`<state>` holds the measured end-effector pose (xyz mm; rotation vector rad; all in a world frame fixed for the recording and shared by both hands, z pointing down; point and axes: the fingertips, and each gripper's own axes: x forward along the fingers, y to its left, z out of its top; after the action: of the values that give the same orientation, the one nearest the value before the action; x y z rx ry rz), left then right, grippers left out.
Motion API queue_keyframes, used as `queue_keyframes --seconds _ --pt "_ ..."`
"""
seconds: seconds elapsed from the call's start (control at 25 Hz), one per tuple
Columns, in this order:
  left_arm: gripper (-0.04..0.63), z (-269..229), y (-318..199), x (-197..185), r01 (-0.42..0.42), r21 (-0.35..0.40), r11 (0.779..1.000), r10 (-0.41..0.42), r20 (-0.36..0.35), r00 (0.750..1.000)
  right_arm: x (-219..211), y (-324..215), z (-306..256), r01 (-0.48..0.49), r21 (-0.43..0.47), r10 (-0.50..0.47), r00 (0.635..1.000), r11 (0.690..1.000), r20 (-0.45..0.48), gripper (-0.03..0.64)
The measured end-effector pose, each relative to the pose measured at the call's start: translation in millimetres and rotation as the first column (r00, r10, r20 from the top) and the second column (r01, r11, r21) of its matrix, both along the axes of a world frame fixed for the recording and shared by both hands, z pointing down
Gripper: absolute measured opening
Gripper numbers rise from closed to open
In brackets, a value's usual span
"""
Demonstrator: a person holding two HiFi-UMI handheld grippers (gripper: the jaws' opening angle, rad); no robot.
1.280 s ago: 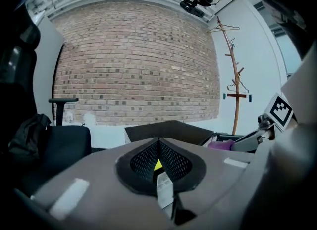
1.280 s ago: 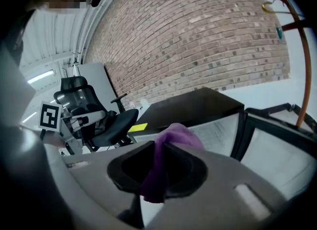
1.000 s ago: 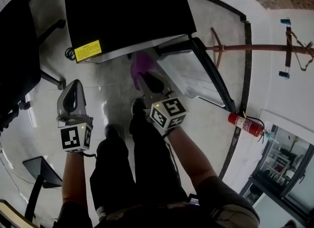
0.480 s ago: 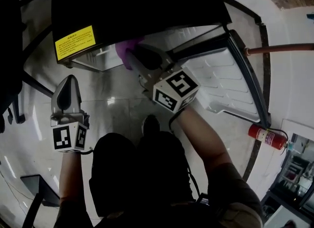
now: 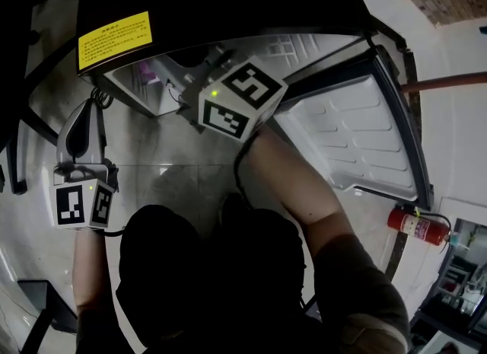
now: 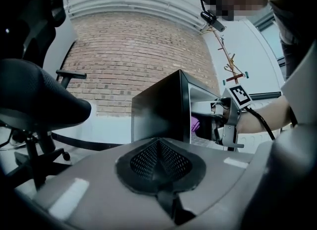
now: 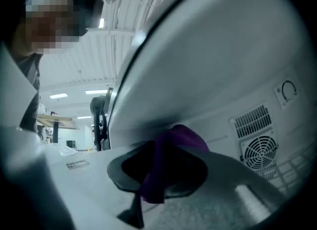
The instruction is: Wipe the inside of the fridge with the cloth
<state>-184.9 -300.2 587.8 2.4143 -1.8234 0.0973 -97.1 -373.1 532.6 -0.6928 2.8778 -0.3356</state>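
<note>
The right gripper [image 7: 161, 172] is clamped on the purple cloth [image 7: 173, 145], whose bunched end bulges past the jaw tips. It sits right by the white inner wall of the fridge [image 7: 223, 61], near a round fan grille [image 7: 261, 151]. The left gripper [image 6: 159, 161] has its jaws together with nothing between them, held outside above the tiled floor [image 5: 171, 154], well left of the open fridge door [image 5: 358, 139].

Small black fridge [image 5: 228, 2] fills the top of the frame, door [image 5: 358, 139] swung open on the right, white inside. Purple cloth [image 7: 184, 137] is bunched up, pinched in the right tool [image 7: 161, 172], right against the inner wall.
</note>
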Motion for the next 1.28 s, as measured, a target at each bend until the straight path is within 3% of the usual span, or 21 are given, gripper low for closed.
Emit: queue_keyframes --seconds 0.12,0.24,0.48,0.64,0.8,1.0,1.12,1.28 --pt "0.02 -5.3 -4.5 -7.1 0.022 -0.022 1.0 -0.022 0.021 1.0 -12.3 -9.4 -2.0 0.004 -0.046 -0.002 0.999 0.999 0.046 0.049" --pt "0.02 -16.8 -6.7 -5.5 -0.003 0.015 1.0 0.003 0.012 1.0 -21.8 -12.2 8.6 0.01 -0.084 -0.007 0.999 0.996 0.033 0.049" --pt "0.02 -7.1 -16.6 -3.9 -0.026 0.027 0.999 0.026 0.001 1.0 -26.9 -17.2 48.6 -0.01 -0.137 -0.005 0.994 0.99 -0.108 0.049" --pt "0.02 6.3 -18.0 1.1 -0.047 -0.005 0.999 0.047 0.007 0.999 -29.5 -16.0 80.2 -0.033 -0.183 -0.006 0.978 0.982 -0.208 0.049" --pt "0.02 14.4 -20.1 2.0 -0.049 -0.021 0.999 0.049 -0.015 0.999 -26.5 -19.8 83.3 -0.057 -0.157 0.012 0.963 0.986 -0.271 0.049" --pt "0.02 0.2 -3.7 8.2 -0.052 -0.039 0.998 0.05 -0.035 0.998 -7.4 -13.8 73.4 -0.083 -0.087 0.04 0.911 0.993 -0.411 0.049" --pt "0.02 6.1 6.5 32.0 -0.113 -0.062 0.992 0.113 -0.017 0.993 -5.8 -13.5 89.7 -0.091 -0.097 0.029 0.86 0.991 -0.51 0.049" --pt "0.02 14.8 8.2 54.5 -0.172 -0.101 0.98 0.171 -0.015 0.985 16.8 -18.8 102.4 -0.157 -0.09 0.078 0.818 0.984 -0.57 0.049"
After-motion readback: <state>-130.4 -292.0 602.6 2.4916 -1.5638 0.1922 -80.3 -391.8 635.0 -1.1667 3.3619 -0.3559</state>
